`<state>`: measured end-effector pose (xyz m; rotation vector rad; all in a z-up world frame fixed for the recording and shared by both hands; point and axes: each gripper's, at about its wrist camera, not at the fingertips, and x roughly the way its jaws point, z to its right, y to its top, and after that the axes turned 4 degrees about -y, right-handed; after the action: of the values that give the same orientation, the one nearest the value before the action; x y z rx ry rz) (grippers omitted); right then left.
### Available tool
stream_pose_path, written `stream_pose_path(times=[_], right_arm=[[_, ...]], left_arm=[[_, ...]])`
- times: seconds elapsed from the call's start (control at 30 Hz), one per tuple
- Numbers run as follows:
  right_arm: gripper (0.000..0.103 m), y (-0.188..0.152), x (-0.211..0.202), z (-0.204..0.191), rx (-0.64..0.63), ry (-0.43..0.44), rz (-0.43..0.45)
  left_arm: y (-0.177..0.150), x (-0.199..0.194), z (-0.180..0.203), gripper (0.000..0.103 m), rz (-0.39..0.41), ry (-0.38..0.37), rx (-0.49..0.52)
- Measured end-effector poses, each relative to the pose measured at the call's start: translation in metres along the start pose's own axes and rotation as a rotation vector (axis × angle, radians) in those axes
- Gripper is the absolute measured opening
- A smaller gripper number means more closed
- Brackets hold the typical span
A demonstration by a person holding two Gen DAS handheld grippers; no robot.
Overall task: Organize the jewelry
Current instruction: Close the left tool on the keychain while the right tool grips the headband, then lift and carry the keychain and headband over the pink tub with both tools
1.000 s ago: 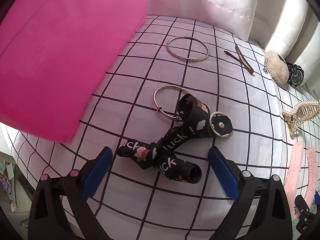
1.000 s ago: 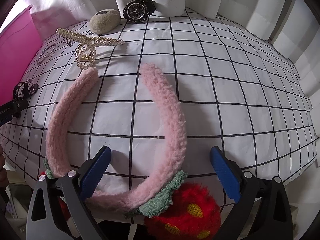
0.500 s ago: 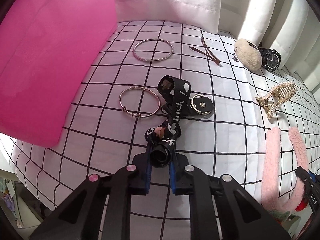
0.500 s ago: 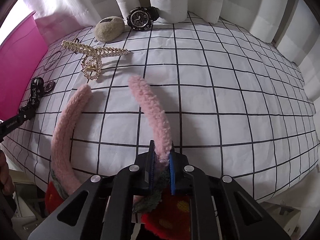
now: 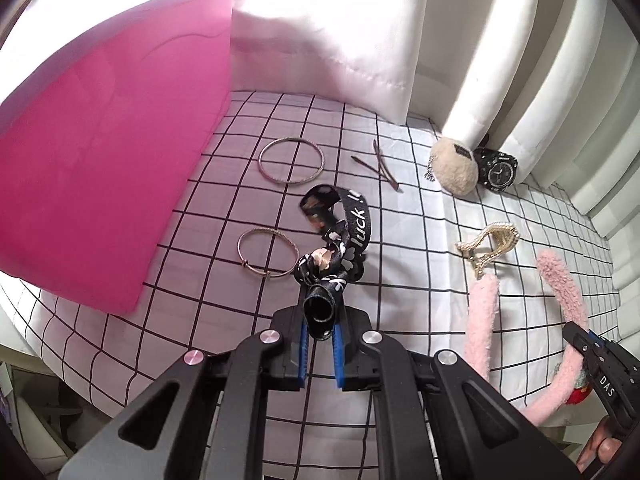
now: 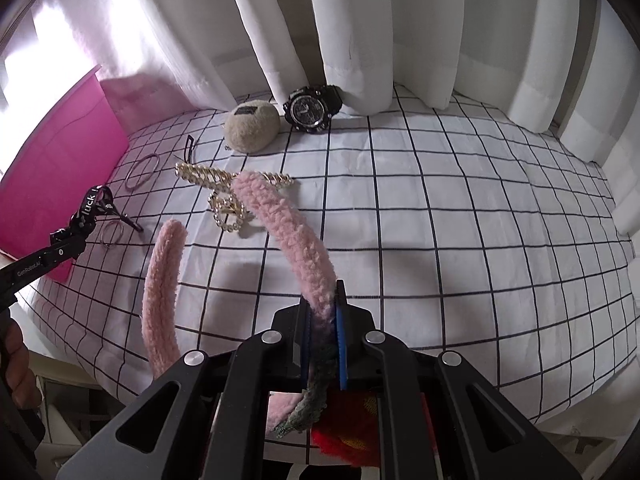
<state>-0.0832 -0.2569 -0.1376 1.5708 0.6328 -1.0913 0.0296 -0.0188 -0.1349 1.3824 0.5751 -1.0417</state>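
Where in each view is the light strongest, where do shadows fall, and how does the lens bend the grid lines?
Left wrist view: the curtain at top is blown out white, washing the pink board pale along its top edge; the grid cloth lines bow outward. Right wrist view: light is softer, brightest at upper left; the pink headband casts soft shadows on the cloth below it; dark corners frame both views.

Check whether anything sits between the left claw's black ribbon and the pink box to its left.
Only the near bangle lies on the cloth between the ribbon, pinched in the left claw, and the pink box. The ribbon hangs lifted, so it could likely pass over.
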Motion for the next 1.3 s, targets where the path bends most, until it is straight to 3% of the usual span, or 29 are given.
stream_pose_path(times=[0.4,0.73,1.0,1.3], right_arm=[[0.010,0.039,-0.045,-0.009,-0.051,0.000,0.143],[0.010,0.091,-0.099,-0.032,-0.085,0.066,0.309],[0.010,0.144,-0.133,-0.081,-0.145,0.167,0.436],[0.010,0.190,-0.141,-0.184,-0.279,0.300,0.494]], left_arm=[[0.023,-0.053,0.016,0.009,0.099,-0.046,0.010],[0.057,-0.120,0.012,0.009,0.239,-0.055,0.004],[0.090,-0.173,-0.018,0.009,0.386,0.017,-0.027],[0.109,-0.207,-0.092,0.009,0.469,0.157,-0.098]])
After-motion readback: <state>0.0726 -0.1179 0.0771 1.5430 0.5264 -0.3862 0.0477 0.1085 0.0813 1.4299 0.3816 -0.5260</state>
